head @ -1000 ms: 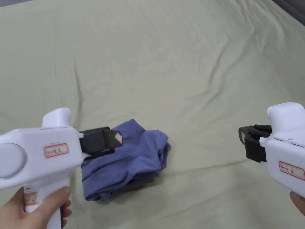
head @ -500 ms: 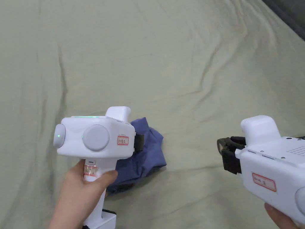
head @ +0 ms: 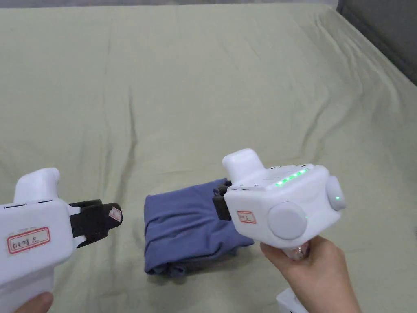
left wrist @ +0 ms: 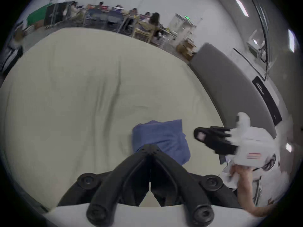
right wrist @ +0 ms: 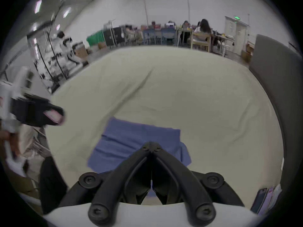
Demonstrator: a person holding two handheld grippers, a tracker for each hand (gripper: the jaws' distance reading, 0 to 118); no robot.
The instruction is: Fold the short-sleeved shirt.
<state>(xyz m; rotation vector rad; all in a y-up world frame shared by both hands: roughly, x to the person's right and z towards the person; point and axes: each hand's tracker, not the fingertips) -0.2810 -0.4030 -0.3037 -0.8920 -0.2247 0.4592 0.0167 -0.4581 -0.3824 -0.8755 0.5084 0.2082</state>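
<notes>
The blue short-sleeved shirt [head: 185, 228] lies as a compact folded bundle on the pale green sheet [head: 228, 89]. My left gripper [head: 113, 214] hovers just left of it, jaws shut and empty. My right gripper [head: 220, 200] hangs over the shirt's right part, and its white body hides that edge. In the left gripper view the shut jaws [left wrist: 150, 149] point at the shirt [left wrist: 162, 135], and the right gripper [left wrist: 200, 134] sits apart from the cloth. In the right gripper view the shut jaws [right wrist: 151, 146] hold nothing above the shirt [right wrist: 131, 140]; the left gripper [right wrist: 54, 115] is at the left.
The sheet covers a wide bed with long creases [head: 130, 134]. A grey padded panel [head: 387, 36] borders the bed on the right. Beyond the far edge, people sit at tables [right wrist: 201, 32], and racks with equipment [right wrist: 54, 53] stand at the left.
The left gripper has drawn back from over the shirt to its left side. The right gripper has come in from the right to hang above the shirt. The shirt now lies flatter and squarer.
</notes>
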